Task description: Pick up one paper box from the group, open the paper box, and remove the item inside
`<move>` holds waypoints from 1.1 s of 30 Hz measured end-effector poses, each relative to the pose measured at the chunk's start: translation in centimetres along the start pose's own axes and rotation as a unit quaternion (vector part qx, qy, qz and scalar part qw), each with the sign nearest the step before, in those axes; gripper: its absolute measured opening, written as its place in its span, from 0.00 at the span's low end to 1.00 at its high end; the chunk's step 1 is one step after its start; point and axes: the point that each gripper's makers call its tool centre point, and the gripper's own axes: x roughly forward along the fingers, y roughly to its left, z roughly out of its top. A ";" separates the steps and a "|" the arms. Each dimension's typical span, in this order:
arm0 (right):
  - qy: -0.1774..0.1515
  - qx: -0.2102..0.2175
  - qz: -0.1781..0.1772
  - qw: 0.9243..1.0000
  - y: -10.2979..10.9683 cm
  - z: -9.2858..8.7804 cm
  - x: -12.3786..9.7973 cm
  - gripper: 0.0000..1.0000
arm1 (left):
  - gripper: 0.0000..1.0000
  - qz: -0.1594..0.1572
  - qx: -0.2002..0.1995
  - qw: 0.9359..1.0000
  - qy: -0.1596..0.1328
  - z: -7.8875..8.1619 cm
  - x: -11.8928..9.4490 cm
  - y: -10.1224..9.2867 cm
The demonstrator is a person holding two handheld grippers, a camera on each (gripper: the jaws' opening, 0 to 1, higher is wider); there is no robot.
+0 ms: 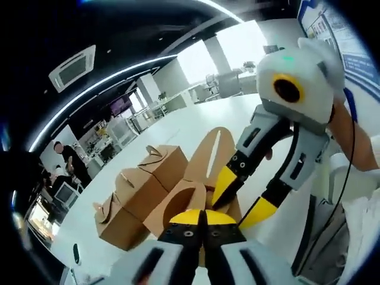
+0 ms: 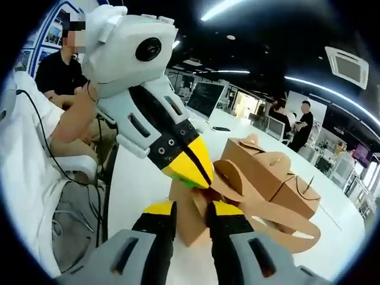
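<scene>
Low centre of frame, my left gripper (image 1: 200, 218) is pinched together on the paper box's (image 1: 196, 196) handle flap; right gripper (image 2: 191, 209) is parted astride its thin cardboard. Feels light and crushable, so I'd grip folded edges only.

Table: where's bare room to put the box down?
Bare white table lies beyond the closed boxes, toward the windows, and in the right gripper view between the opened box and the seated person. It is crowded at both grippers and the box cluster.
</scene>
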 end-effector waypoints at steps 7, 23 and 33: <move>0.001 0.001 0.000 1.000 0.0 0.1 0.1 0.23 | 0.03 -0.003 -0.009 1.000 -0.008 0.0 -0.1 0.6; 0.000 0.015 -0.002 1.000 -0.1 0.1 0.1 0.23 | 0.03 0.002 -0.017 1.000 -0.025 0.6 -0.7 1.6; 0.000 0.016 -0.002 1.000 0.0 0.2 0.3 0.23 | 0.03 0.011 -0.022 0.999 -0.034 0.6 -1.6 1.8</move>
